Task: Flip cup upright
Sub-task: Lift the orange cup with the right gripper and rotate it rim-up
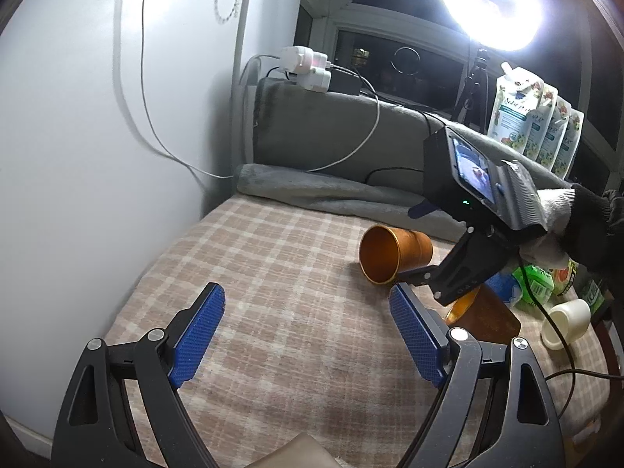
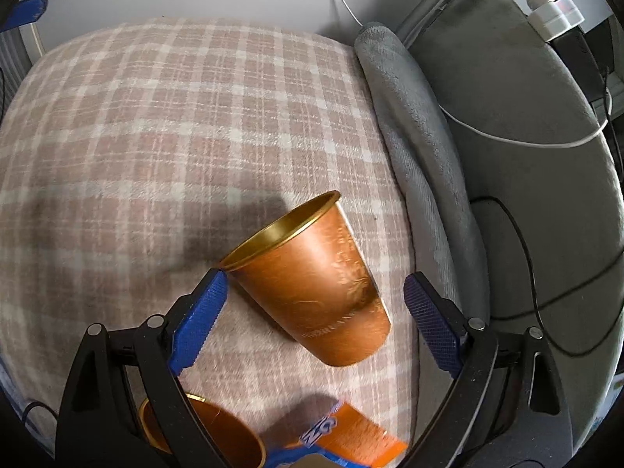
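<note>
A copper-coloured metal cup (image 2: 316, 280) lies on its side on the checked cloth (image 2: 156, 117), mouth toward the upper left; in the left wrist view the cup (image 1: 394, 253) shows its open mouth. My right gripper (image 2: 314, 284) is open, its blue fingers on either side of the cup, the left fingertip close to the rim. In the left wrist view the right gripper body (image 1: 460, 210) hangs over the cup. My left gripper (image 1: 306, 304) is open and empty above the cloth, left of the cup.
A second copper cup (image 2: 202, 433) sits by my right gripper's base, next to an orange and blue packet (image 2: 351, 436). A rolled grey blanket (image 2: 413, 148) and cushion border the cloth. A white cup (image 1: 565, 323), green packets, refill pouches (image 1: 538, 117), cables and a ring light (image 1: 491, 0) stand at the right.
</note>
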A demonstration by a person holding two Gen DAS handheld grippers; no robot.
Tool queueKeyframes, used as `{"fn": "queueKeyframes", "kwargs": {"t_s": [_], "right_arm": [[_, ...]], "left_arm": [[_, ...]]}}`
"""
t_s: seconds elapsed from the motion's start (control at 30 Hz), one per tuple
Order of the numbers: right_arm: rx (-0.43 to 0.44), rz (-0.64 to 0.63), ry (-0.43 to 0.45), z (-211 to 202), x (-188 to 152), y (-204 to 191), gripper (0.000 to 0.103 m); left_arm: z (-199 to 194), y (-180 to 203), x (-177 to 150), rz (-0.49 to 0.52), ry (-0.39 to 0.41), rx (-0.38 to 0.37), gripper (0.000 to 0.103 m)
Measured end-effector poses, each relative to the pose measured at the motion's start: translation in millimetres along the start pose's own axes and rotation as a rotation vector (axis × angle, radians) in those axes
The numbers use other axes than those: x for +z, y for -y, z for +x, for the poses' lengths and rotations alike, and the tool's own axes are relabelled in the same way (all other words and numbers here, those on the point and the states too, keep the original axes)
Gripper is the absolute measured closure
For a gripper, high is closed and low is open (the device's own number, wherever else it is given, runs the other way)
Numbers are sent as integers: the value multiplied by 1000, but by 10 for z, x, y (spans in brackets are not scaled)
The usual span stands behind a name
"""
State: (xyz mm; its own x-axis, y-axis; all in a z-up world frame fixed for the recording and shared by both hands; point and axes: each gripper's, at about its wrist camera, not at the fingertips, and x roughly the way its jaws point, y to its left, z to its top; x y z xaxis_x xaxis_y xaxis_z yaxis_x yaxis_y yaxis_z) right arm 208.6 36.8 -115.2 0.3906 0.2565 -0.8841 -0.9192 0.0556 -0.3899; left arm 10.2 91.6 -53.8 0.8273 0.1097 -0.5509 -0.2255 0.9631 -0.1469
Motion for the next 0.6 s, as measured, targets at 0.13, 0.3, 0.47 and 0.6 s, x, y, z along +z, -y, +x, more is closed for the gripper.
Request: {"fn": "queueKeyframes", "kwargs": {"t_s": [0.13,0.3,0.47,0.6], "right_arm": [[-6,12,-16,135,60,53,23],[-10,76,4,162,116,188,32],[-16,171,80,-41,167,382,34],[-3,276,150,-315,118,426,34]], "left_arm": [[29,-19,3,-7,-5,6,17],[54,-13,2,-5,-7,8,17],[44,-3,8,-4,-5,11,17],[-6,28,16,3,6,9,17]]}}
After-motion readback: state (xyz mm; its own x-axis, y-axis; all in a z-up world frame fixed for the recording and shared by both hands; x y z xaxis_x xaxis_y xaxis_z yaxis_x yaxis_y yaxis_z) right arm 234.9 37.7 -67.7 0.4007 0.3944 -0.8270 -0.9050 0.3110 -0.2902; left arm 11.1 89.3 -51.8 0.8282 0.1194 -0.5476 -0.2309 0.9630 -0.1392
